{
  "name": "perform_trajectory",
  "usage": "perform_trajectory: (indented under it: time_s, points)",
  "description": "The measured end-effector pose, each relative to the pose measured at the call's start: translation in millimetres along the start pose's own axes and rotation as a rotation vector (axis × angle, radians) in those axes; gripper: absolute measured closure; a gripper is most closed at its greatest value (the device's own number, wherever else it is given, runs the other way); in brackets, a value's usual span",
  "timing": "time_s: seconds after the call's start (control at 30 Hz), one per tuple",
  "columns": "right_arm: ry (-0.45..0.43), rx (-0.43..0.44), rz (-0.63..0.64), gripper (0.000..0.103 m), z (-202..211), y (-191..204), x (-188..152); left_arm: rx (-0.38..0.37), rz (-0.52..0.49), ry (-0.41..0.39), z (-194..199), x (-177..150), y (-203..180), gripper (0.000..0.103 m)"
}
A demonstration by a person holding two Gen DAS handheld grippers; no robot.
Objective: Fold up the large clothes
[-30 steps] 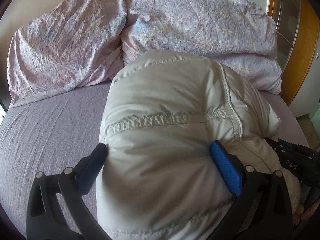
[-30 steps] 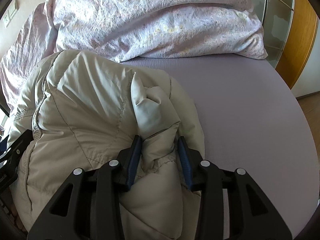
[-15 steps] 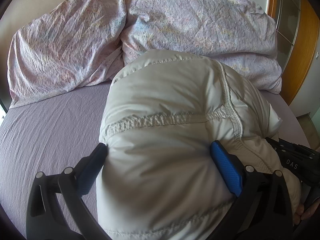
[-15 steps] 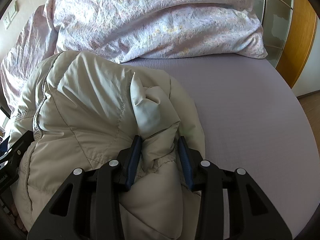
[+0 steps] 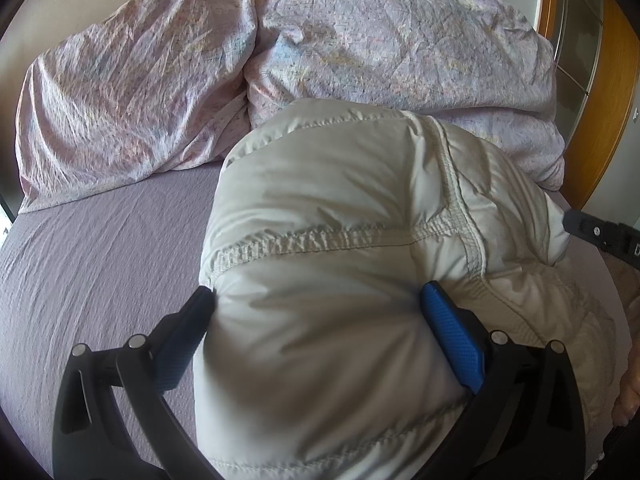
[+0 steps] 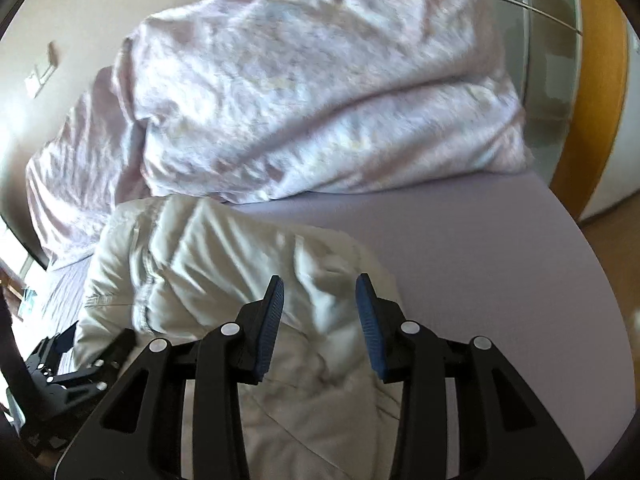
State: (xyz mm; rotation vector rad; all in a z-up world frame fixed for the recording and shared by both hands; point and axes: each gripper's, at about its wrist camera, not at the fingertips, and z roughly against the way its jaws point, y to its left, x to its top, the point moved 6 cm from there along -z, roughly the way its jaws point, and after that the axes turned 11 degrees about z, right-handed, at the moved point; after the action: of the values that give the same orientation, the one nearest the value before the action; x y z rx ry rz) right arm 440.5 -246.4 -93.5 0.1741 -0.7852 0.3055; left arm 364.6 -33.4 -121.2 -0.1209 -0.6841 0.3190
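beige quilted jacket [image 5: 332, 248] lies bundled into a compact mound on the lilac bed sheet [image 5: 100, 264], just below the crumpled duvet [image 5: 360, 40]. left gripper [image 5: 320, 344] fingers clamp a thick fold of it. right gripper [image 6: 320, 312] fingers stand apart, empty, above the jacket's edge. folding looks mostly done; what's left, i'd judge: freeing the left hold, squaring the bundle

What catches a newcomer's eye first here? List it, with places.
A puffy pale jacket bulges in the middle of the purple bed sheet, squeezed between the left tongs. Behind it, crumpled floral pillows fill the head of the bed. The right tongs hang open above the jacket.
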Motion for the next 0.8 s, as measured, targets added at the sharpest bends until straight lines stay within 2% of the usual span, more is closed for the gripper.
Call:
perform_trajectory:
  time_s: [0.1,0.17,0.53,0.67,0.8]
  points:
    - [0.055,-0.009,0.043,0.063,-15,8,-2,-0.003,0.002,0.000,0,0,0,0.002]
    - [0.160,-0.024,0.072,0.063,-37,12,-16,-0.005,0.003,-0.001,1,0,-1,0.002]
    - [0.192,-0.032,0.103,0.063,-48,15,-22,0.000,-0.027,-0.002,1,0,-3,0.002]
    - [0.156,0.005,0.024,0.063,-15,10,-19,0.002,-0.039,-0.010,13,2,-1,0.002]
    - [0.136,0.015,0.031,0.063,11,13,-32,-0.014,-0.038,-0.007,22,-1,1,0.002]
